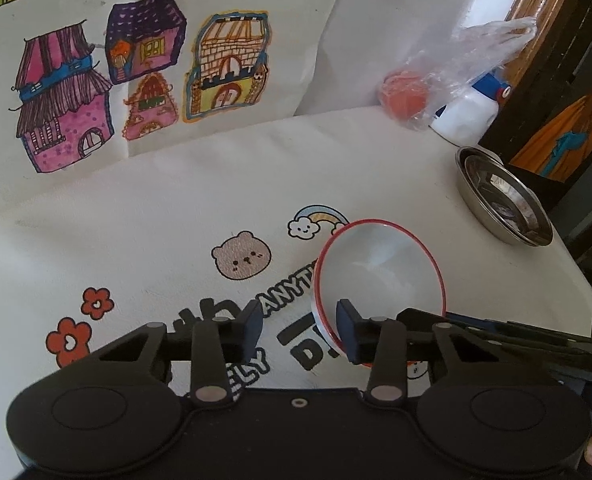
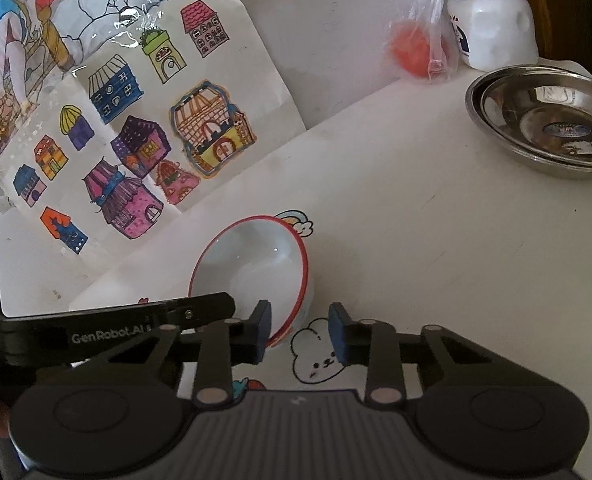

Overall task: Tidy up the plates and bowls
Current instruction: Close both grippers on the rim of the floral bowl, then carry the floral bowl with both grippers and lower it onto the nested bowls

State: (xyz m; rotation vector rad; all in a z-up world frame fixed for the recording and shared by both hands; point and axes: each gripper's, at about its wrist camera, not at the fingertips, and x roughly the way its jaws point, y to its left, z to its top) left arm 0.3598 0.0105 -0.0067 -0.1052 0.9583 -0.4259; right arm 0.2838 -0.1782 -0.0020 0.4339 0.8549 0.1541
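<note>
A white bowl with a red rim (image 1: 380, 276) (image 2: 252, 272) rests on the printed tablecloth, tipped so its mouth faces the cameras. My left gripper (image 1: 300, 322) is open and straddles the bowl's near-left rim, its right finger inside the bowl. My right gripper (image 2: 300, 326) is open as well and straddles the near-right rim, its left finger at the bowl's mouth. Each gripper's black body shows at the edge of the other's view. Two nested steel plates (image 1: 504, 196) (image 2: 544, 120) sit at the far right of the table, away from both grippers.
A clear plastic bag holding something orange (image 1: 404, 96) (image 2: 414, 52) and a white bottle with a blue cap (image 1: 468, 116) (image 2: 492, 28) stand against the wall at the back right. Drawings of houses (image 1: 144, 80) hang on the wall. The table edge (image 1: 576, 280) runs close behind the steel plates.
</note>
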